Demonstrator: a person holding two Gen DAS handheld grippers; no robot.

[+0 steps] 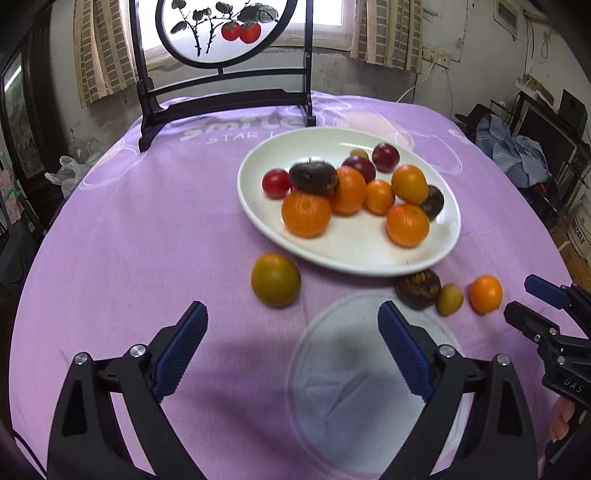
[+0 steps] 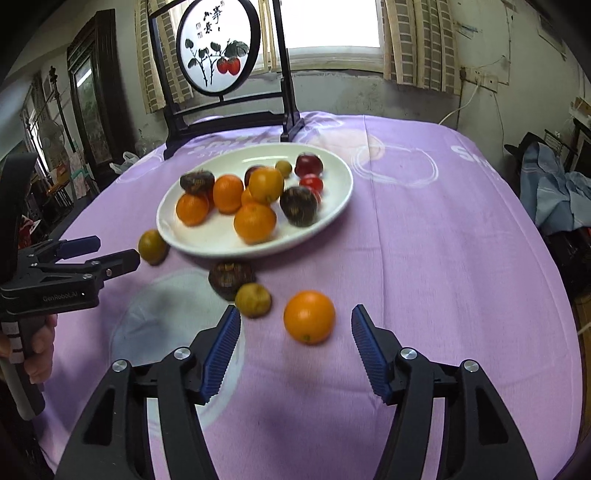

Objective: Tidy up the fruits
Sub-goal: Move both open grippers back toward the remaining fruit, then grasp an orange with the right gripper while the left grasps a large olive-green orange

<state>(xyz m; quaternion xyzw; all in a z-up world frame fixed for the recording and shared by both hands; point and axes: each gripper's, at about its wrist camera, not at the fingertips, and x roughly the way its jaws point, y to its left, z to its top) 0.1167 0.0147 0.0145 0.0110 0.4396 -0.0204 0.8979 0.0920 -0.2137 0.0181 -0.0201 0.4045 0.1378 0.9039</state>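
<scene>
A white oval plate holds several oranges, dark brown fruits and red fruits. On the purple cloth in front of it lie a greenish orange, a dark brown fruit, a small yellow-green fruit and a small orange. My left gripper is open and empty, with the greenish orange just ahead of its left finger. My right gripper is open, and the small orange sits between its fingertips, untouched. In the right wrist view the left gripper points at the greenish orange.
A dark wooden table screen with a round persimmon painting stands on the far edge of the table. The purple cloth covers the round table. A hand grips the left gripper's handle. Furniture and clutter surround the table.
</scene>
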